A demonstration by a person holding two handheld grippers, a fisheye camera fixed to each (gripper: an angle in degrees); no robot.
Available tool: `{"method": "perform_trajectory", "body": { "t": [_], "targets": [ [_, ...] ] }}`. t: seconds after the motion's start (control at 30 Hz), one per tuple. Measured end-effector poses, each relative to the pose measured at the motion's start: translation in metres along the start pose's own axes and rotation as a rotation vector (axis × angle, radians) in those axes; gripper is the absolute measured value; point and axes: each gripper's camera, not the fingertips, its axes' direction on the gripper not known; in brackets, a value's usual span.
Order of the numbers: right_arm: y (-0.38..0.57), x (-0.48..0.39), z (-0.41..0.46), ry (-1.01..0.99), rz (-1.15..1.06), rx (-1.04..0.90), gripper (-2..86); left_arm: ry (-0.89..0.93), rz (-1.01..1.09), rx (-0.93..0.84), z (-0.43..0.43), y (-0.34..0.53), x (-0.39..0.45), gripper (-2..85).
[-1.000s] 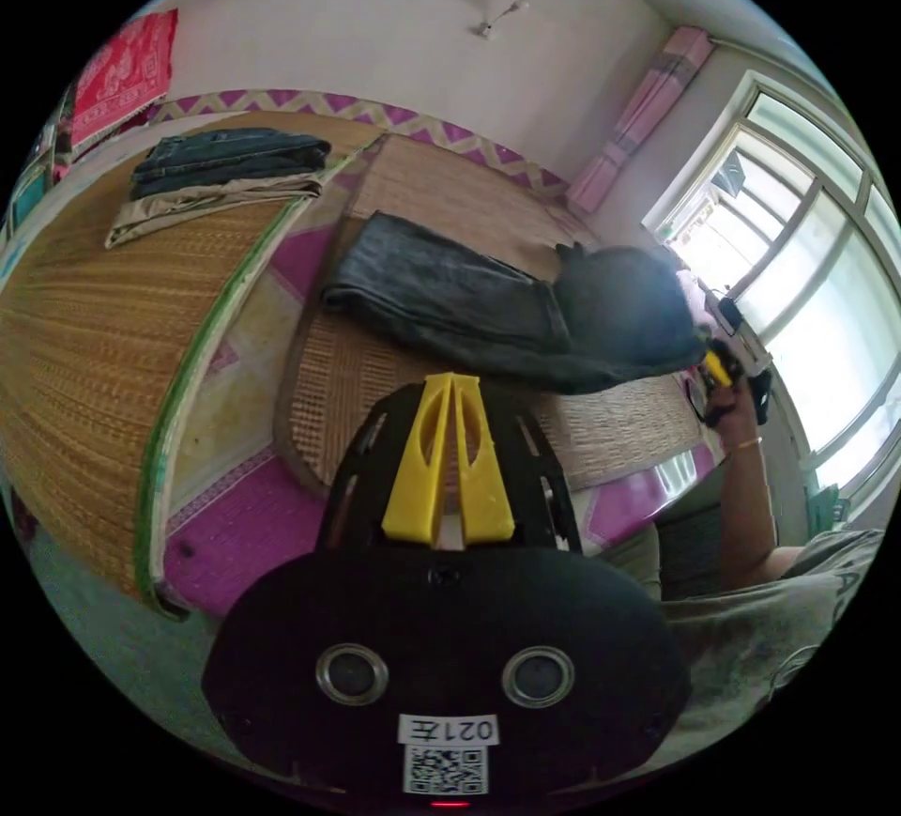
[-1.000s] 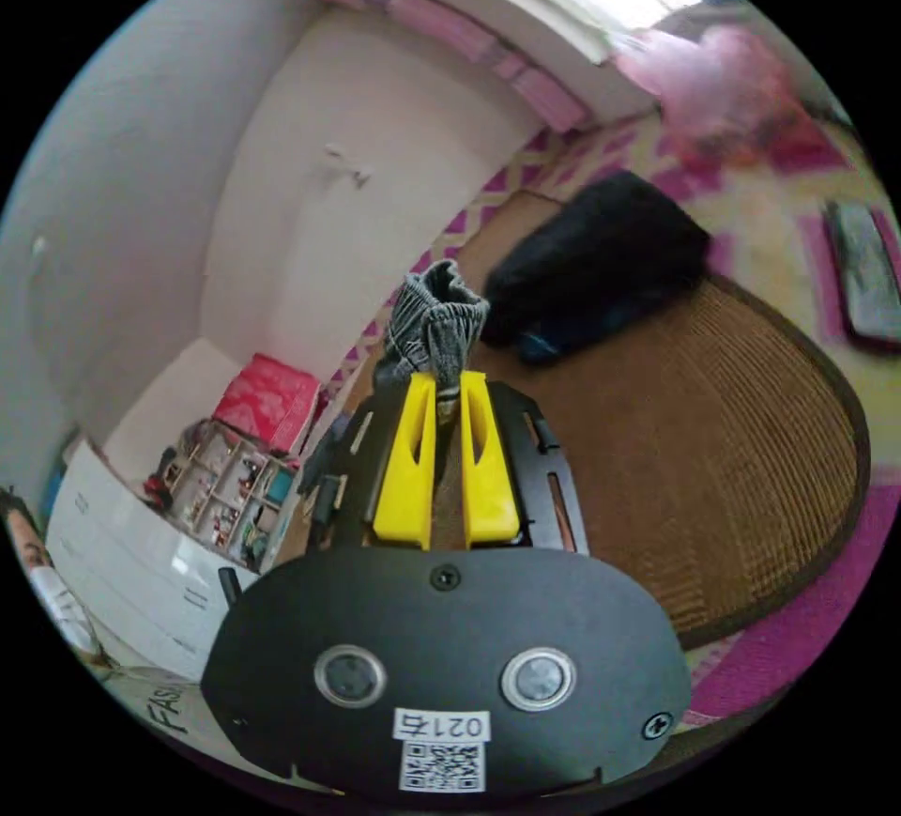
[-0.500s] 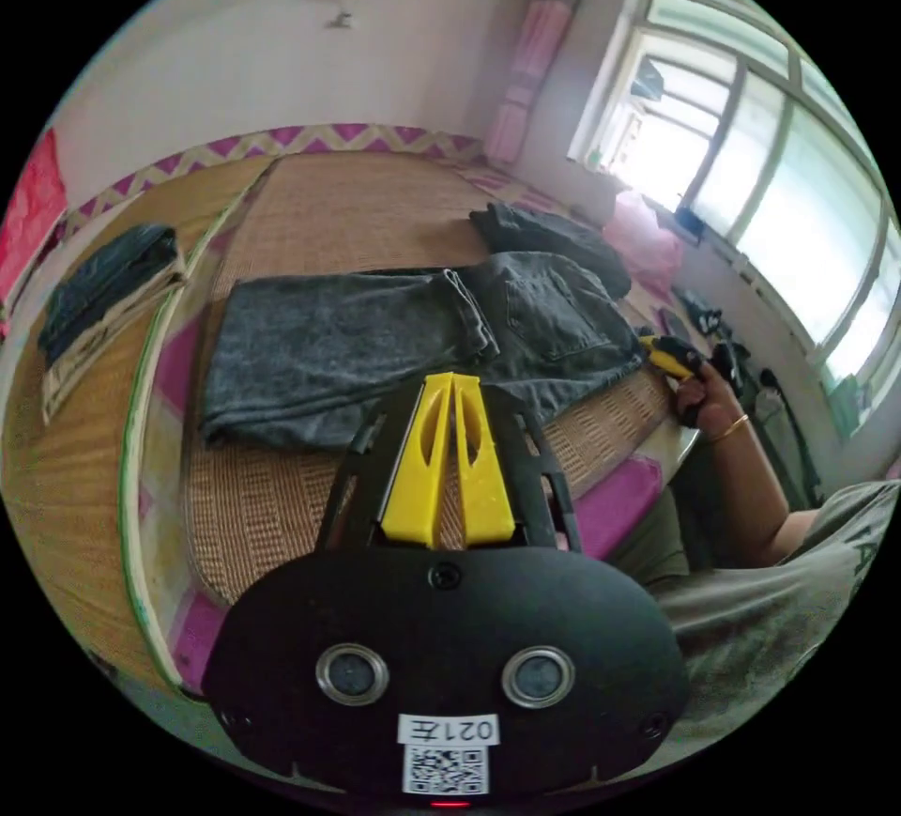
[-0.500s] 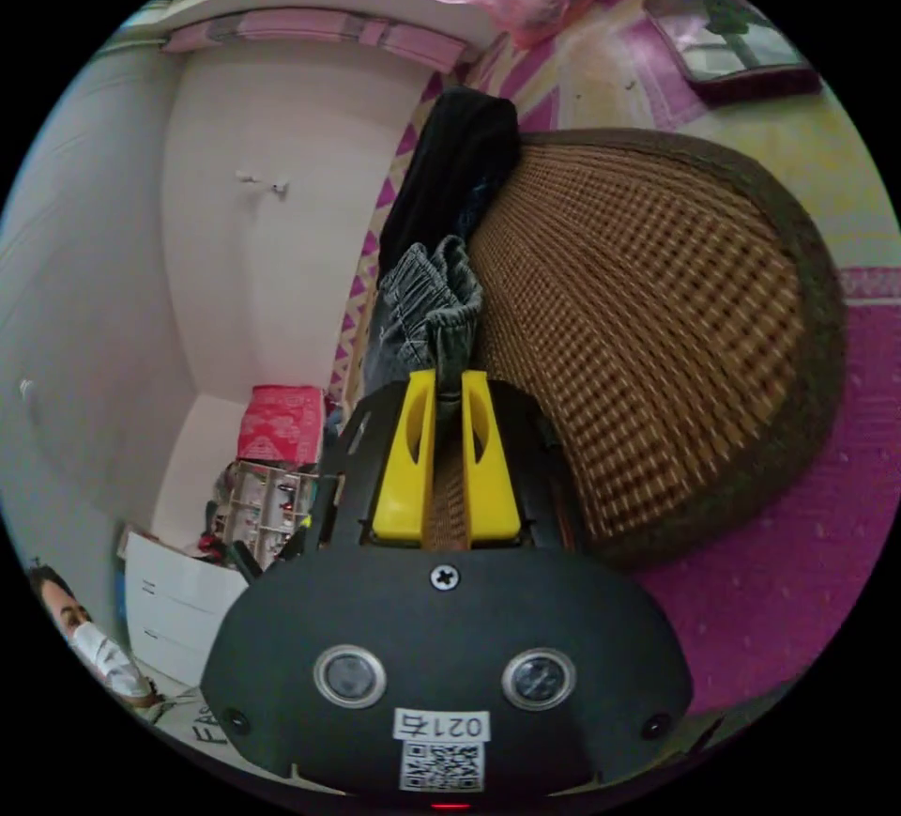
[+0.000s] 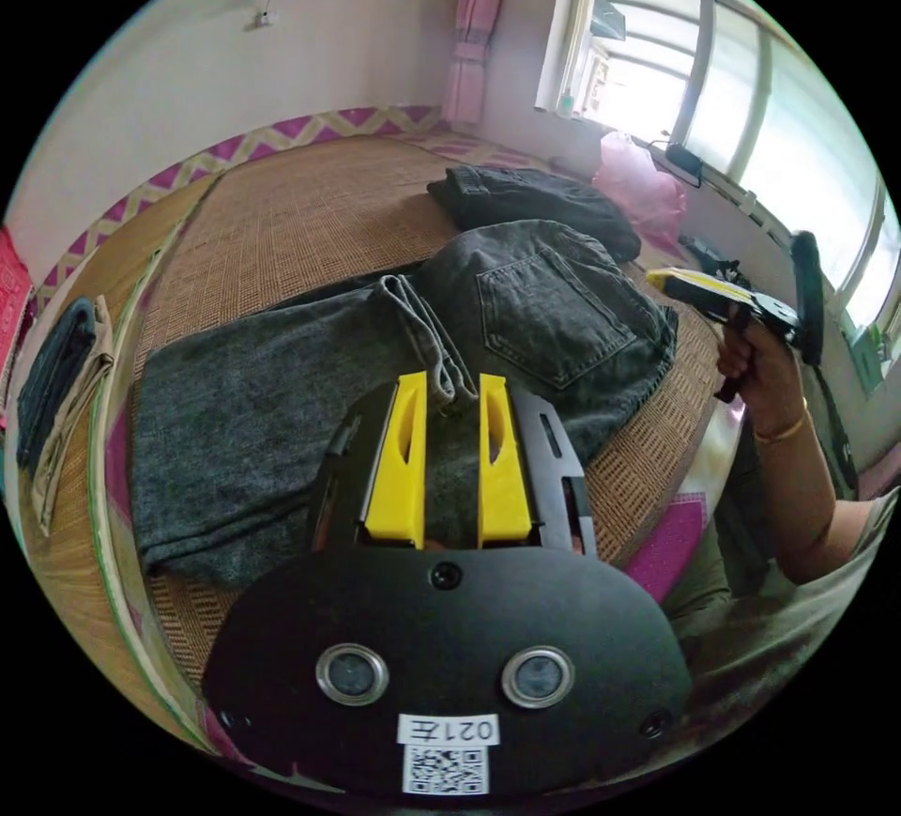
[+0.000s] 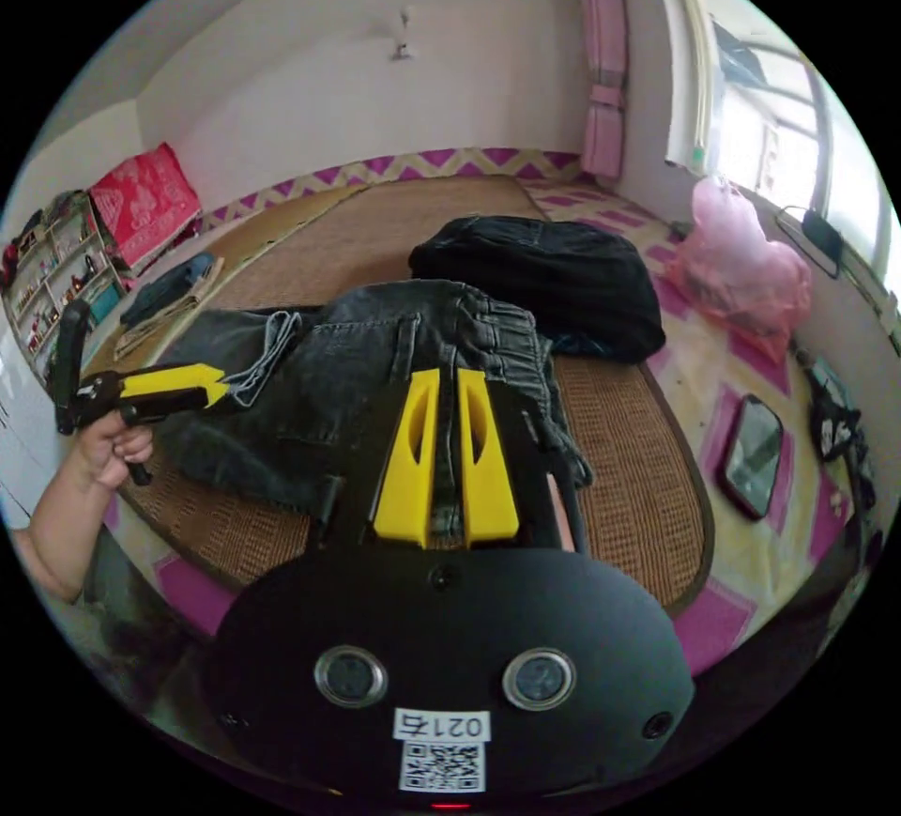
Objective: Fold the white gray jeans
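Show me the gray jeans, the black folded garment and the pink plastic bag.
gray jeans (image 5: 554,314), left gripper view, back pocket.
black folded garment (image 6: 544,276), right gripper view, top surface.
pink plastic bag (image 6: 737,267), right gripper view, middle bulge.

dark grey jeans (image 5: 394,356), woven tan mat (image 5: 310,206), pink curtain (image 5: 474,18)

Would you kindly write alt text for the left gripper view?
Gray jeans lie folded on a woven mat, back pocket up. The left gripper is open at the leg hems. A hand holds the right gripper beyond the waistband.
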Motion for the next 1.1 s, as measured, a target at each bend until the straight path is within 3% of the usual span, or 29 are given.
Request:
{"method": "perform_trajectory", "body": {
  "t": [0.1, 0.3, 0.5, 0.7, 0.9, 1.1],
  "targets": [
    [-0.004, -0.01, 0.063, 0.013, -0.064, -0.224, 0.5, -0.002, 0.02, -0.023, 0.0, 0.001, -0.004, 8.5],
    [-0.002, -0.019, 0.065, -0.033, -0.023, -0.22, -0.5, -0.001, 0.105, -0.056, 0.005, -0.002, -0.006, 8.8],
    [0.001, -0.048, 0.068, 0.049, -0.072, -0.222, -0.5, -0.025, 0.163, -0.107, 0.007, -0.005, -0.014, 10.3],
    [0.004, -0.066, 0.068, 0.093, -0.097, -0.221, -0.6, -0.071, 0.139, -0.127, 0.007, -0.002, -0.039, 5.1],
    [0.003, -0.064, 0.063, 0.052, -0.073, -0.222, -0.6, 0.087, -0.103, 0.176, -0.083, 0.021, -0.125, 2.6],
    [0.002, -0.064, 0.056, 0.036, -0.062, -0.222, -0.7, -0.094, -0.384, 0.442, -0.243, 0.098, -0.28, 2.1]
  ]
}}
